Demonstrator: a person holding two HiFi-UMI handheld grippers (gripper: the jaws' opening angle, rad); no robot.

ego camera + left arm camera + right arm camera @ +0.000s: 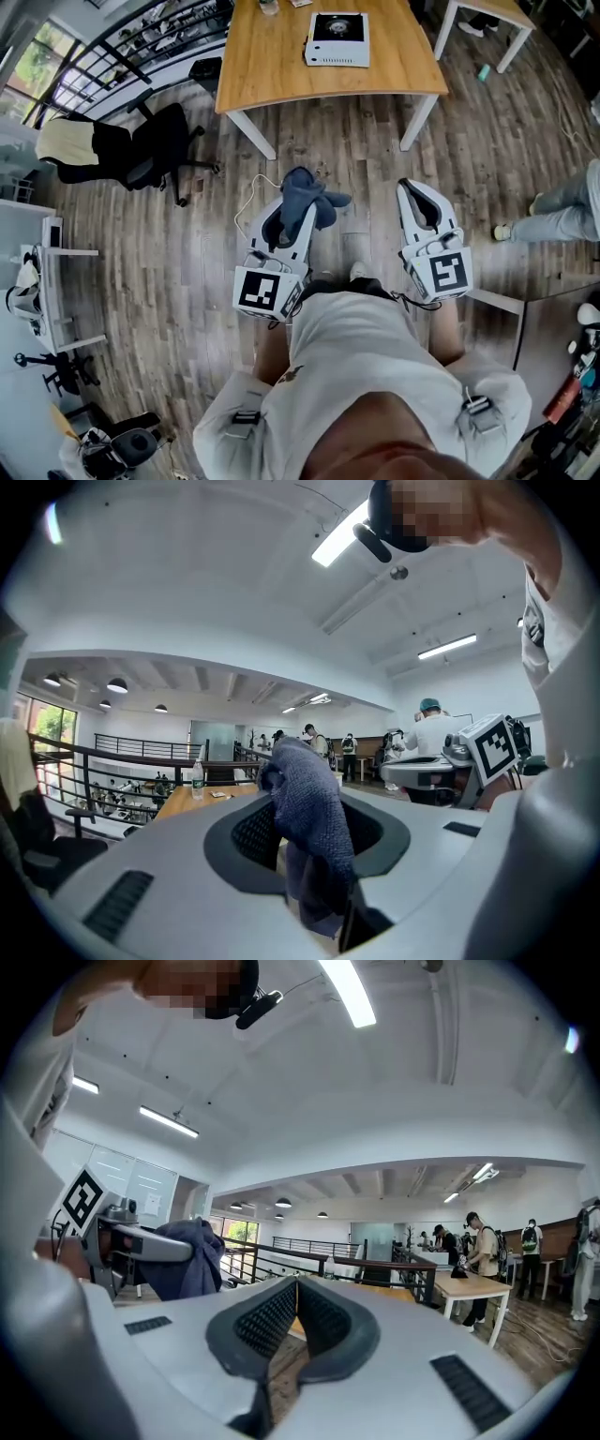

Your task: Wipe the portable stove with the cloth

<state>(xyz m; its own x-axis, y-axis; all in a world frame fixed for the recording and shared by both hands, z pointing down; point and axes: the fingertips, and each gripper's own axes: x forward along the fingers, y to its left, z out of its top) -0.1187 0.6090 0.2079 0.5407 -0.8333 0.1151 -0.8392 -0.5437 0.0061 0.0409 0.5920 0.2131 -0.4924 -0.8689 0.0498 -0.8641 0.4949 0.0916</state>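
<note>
The white portable stove sits on the far side of a wooden table, well ahead of both grippers. My left gripper is held at waist height, shut on a blue-grey cloth that bunches over its tips. In the left gripper view the cloth hangs between the jaws and hides the table behind it. My right gripper is level with it on the right, shut with nothing in it. The right gripper view shows the right gripper with its pads meeting, and the cloth off to its left.
A black office chair stands left of the table, a white desk further left. A second white table is at the far right. Someone's legs stand at the right. A bottle stands on the wooden table.
</note>
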